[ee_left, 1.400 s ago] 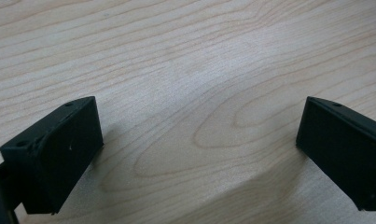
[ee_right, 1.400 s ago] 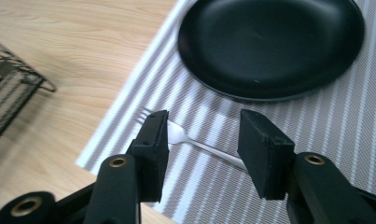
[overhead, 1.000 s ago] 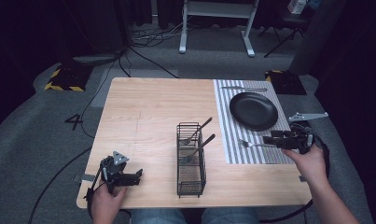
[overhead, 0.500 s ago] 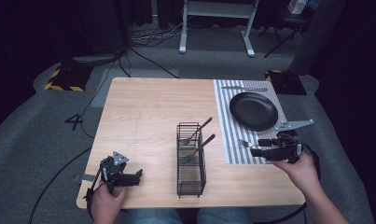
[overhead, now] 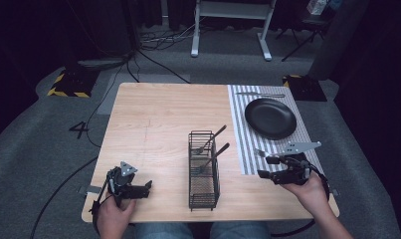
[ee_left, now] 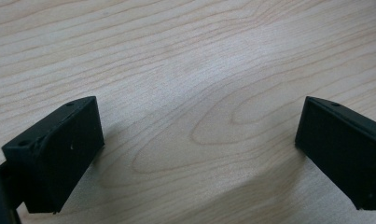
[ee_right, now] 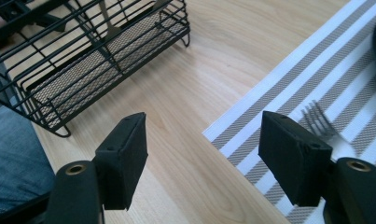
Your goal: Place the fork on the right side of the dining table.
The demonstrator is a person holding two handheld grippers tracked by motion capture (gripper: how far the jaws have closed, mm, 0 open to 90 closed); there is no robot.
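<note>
The fork [ee_right: 322,124] lies on the striped placemat [overhead: 248,144] at the worktop's [overhead: 158,124] right side, its handle hidden behind the right gripper [overhead: 270,168]; its tines point, it seems, toward the wire basket [overhead: 203,169]. That gripper's jaws stand released, holding nothing. The left gripper [overhead: 143,188], near the worktop's front-left corner, is likewise spread over bare wood. Two utensils lean in the basket, ends unclear. A black plate [overhead: 269,118] sits farther back on the placemat.
</note>
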